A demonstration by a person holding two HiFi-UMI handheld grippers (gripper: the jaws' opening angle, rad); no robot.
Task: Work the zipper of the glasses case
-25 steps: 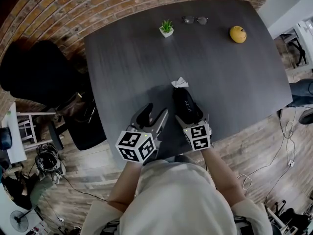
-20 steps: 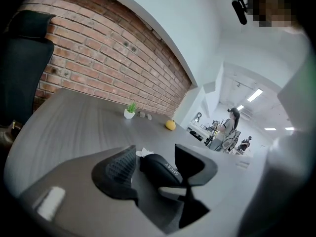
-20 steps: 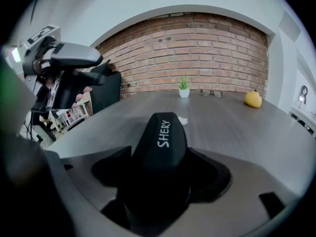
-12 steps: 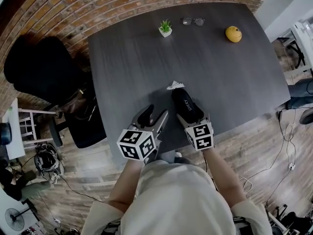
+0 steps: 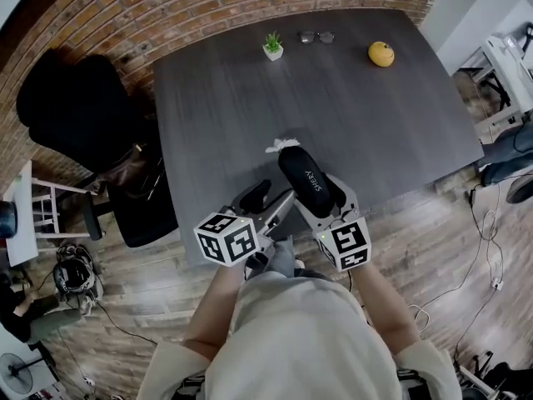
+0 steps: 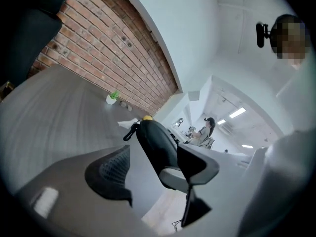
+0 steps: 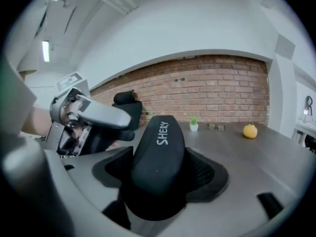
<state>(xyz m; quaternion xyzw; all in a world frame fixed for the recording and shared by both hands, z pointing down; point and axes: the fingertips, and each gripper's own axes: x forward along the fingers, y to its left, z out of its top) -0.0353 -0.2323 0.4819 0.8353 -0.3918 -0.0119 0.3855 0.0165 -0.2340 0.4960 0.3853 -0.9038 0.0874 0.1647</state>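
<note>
Grips the black glasses case (image 5: 305, 177) with the right gripper (image 7: 160, 174), its fingers (image 7: 207, 174) pressed on both sides of the case. Holds the case at the near edge of the table (image 5: 225, 107), with its long side pointing toward the far edge. Cannot tell whether the far end rests on the table or hangs just above it. Hides the near end of the case deep inside the gripper. Hard to find the zipper line on the dark shell. Only a small black loop (image 6: 130, 131) and a white scrap (image 5: 277, 146) at the far end, both too small to name. Opens the fingers (image 6: 111, 174) of the left gripper (image 6: 150, 174) just beside the case, on its left, with nothing pinched between them. Far back on the table, well apart from the case: a small plant (image 5: 271, 47), a pair of glasses (image 5: 315, 37) and a yellow round thing (image 5: 381, 54), all tiny.
</note>
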